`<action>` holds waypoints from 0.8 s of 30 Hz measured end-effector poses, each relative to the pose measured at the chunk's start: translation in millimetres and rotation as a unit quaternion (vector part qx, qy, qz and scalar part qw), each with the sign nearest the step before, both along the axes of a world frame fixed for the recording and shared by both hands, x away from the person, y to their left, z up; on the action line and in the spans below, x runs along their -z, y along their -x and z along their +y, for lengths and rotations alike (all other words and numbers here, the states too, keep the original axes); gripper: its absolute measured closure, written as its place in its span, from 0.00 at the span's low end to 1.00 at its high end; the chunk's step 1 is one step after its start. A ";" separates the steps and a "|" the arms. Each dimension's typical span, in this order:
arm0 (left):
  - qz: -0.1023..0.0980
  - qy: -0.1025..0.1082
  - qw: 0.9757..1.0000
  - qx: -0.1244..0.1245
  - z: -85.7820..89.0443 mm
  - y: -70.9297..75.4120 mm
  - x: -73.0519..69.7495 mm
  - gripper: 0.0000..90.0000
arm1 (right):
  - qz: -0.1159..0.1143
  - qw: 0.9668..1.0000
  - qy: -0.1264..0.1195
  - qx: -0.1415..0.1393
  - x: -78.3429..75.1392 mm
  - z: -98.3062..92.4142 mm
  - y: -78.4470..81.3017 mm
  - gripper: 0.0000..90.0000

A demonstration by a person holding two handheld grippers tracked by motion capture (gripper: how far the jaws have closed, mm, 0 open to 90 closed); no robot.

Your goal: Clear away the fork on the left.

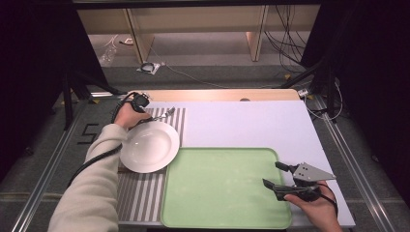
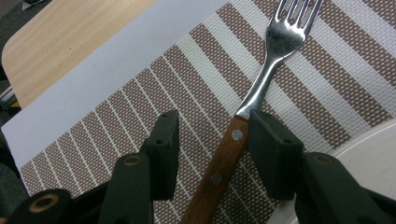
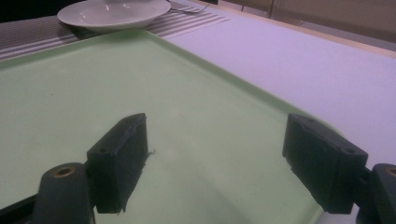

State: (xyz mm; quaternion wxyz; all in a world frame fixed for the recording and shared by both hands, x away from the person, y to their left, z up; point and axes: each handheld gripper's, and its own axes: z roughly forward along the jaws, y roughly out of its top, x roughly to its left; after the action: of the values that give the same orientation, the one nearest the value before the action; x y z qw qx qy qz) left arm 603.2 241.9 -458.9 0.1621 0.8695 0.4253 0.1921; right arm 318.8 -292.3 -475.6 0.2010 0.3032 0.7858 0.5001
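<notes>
A fork with a wooden handle [image 2: 223, 161] and steel tines [image 2: 290, 23] lies on a brown-and-white striped placemat [image 2: 196, 79]. My left gripper [image 2: 214, 148] is open with its jaws either side of the handle, which lies close to the right-hand jaw. From above, that gripper [image 1: 143, 110] sits at the mat's far end, just behind a white plate [image 1: 149, 146], with the fork [image 1: 166, 114] pointing right. My right gripper [image 1: 282, 176] hangs open and holds nothing over the right end of a green tray [image 1: 217, 193].
The tray [image 3: 56, 93] lies on a white table surface [image 1: 241, 121], right of the placemat [image 1: 140, 193] and touching the plate's edge. A wooden strip [image 1: 217, 94] runs along the table's far side. Cables lie on the floor beyond.
</notes>
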 end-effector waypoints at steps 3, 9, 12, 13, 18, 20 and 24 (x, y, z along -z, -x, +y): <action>0.006 -0.007 1.000 0.011 -3.9 -1.3 1.2 0.58 | -0.001 1.000 0.000 -0.001 0.2 0.1 -0.2 0.26; 0.016 -0.030 0.999 0.025 -10.3 -5.7 3.5 0.59 | 0.001 1.000 -0.001 -0.001 0.2 0.3 0.2 0.26; 0.022 -0.032 0.999 0.031 -11.2 -7.0 5.7 0.61 | 0.002 1.000 -0.003 -0.002 0.2 -0.1 0.3 0.26; 0.023 -0.030 0.999 0.034 -11.1 -7.5 5.7 0.62 | 0.003 1.000 -0.002 -0.001 0.0 -0.3 0.3 0.26; 0.041 -0.037 0.997 0.052 -12.0 -8.5 5.3 0.71 | 0.000 1.000 -0.002 -0.003 0.5 0.1 -0.2 0.26; 0.049 -0.034 0.997 0.047 -11.3 -9.5 5.2 0.72 | 0.002 1.000 0.000 -0.002 0.2 0.3 0.2 0.26; 0.055 -0.031 0.997 0.047 -11.2 -10.3 5.2 0.73 | 0.001 1.000 -0.001 -0.002 0.1 0.2 0.3 0.26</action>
State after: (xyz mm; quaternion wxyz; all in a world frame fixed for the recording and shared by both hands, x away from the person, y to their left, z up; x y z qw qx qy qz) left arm 613.5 230.7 -464.1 0.1207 0.9022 0.3862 0.1494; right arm 318.5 -292.1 -475.8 0.1987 0.3022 0.7862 0.5010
